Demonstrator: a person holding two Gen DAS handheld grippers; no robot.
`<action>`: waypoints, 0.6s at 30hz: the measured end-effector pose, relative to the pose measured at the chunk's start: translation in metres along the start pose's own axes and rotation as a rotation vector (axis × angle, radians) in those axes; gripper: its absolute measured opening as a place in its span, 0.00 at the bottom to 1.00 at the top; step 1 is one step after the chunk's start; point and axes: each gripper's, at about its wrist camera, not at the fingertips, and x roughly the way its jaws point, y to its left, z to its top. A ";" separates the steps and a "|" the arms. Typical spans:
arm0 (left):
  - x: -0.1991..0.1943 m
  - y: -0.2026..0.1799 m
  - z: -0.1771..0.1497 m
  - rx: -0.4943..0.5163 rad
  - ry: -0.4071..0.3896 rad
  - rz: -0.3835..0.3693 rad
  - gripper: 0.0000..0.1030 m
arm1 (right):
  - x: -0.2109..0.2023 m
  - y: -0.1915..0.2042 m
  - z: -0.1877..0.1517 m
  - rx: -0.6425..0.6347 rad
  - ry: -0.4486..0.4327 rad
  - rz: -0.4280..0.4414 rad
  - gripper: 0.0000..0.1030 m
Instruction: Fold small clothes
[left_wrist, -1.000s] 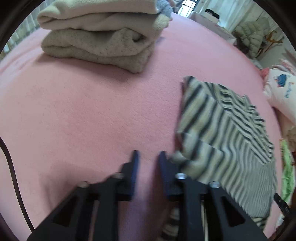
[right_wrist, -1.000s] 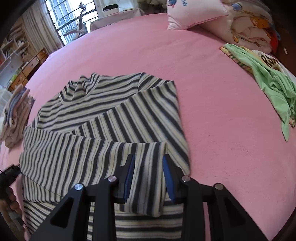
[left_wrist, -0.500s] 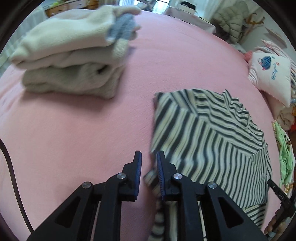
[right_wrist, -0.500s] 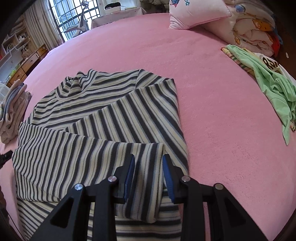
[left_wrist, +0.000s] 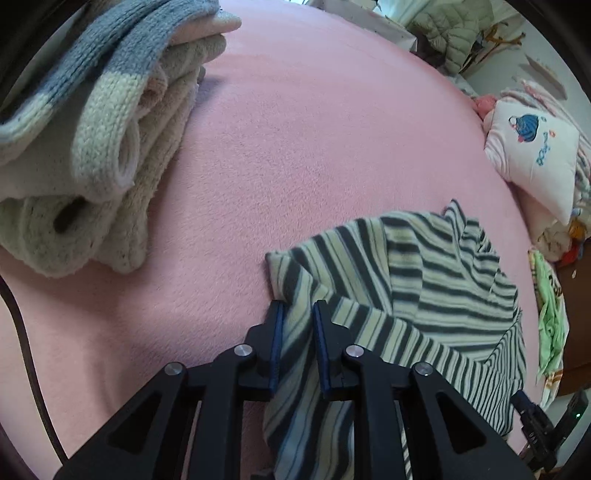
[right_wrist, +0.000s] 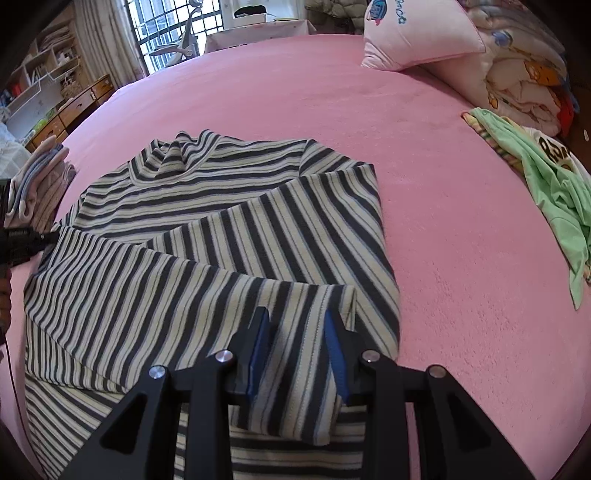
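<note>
Change since earlier frames: the left gripper (left_wrist: 298, 314) has travelled sideways along the bed; the folded pile that was far off now fills the upper left of its view. Its fingers have just been closing, with striped cloth between them. The right gripper has scarcely shifted.

Left wrist view
- Left gripper: fingers (left_wrist: 275, 339) drawn narrow, pinching an edge of the striped shirt (left_wrist: 424, 295); cloth runs between the blue pads and hangs below them.
- Striped shirt: dark and cream stripes, lying right of centre on the pink bed (left_wrist: 314, 147), its near corner lifted into the fingers.
- Folded pile (left_wrist: 92, 166): cream and grey knitwear stacked at upper left, apart from the shirt.
- Pillow (left_wrist: 535, 155): pale pink with a printed figure, at the right edge of the bed.
- Cable (left_wrist: 22, 332): dark, curving down the left margin.

Right wrist view
- Right gripper (right_wrist: 295, 325): fingers (right_wrist: 334, 343) partly apart, set over a folded sleeve end of the striped shirt (right_wrist: 221, 229); whether the pads press the cloth cannot be told.
- Striped shirt: spread across the middle of the pink bed (right_wrist: 443, 240), collar toward the far side, both sleeves folded across the body.
- Left gripper (right_wrist: 22, 240): black body visible at the left edge, at the shirt's side.
- Green garment (right_wrist: 546, 177): crumpled at the right, well apart from the shirt.
- Pillow (right_wrist: 417, 40): at the far right, beside heaped bedding (right_wrist: 524, 88).
- Folded pile (right_wrist: 40, 173): at the far left.
</note>
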 end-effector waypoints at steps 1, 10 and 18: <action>-0.002 0.000 -0.001 0.003 -0.018 0.008 0.06 | 0.001 0.000 0.000 -0.001 0.000 0.001 0.30; -0.014 -0.026 -0.007 0.154 -0.208 0.276 0.03 | 0.005 0.005 -0.005 -0.021 -0.011 -0.010 0.30; 0.010 -0.024 -0.004 0.222 -0.214 0.361 0.04 | 0.000 0.005 -0.010 -0.047 -0.017 -0.034 0.30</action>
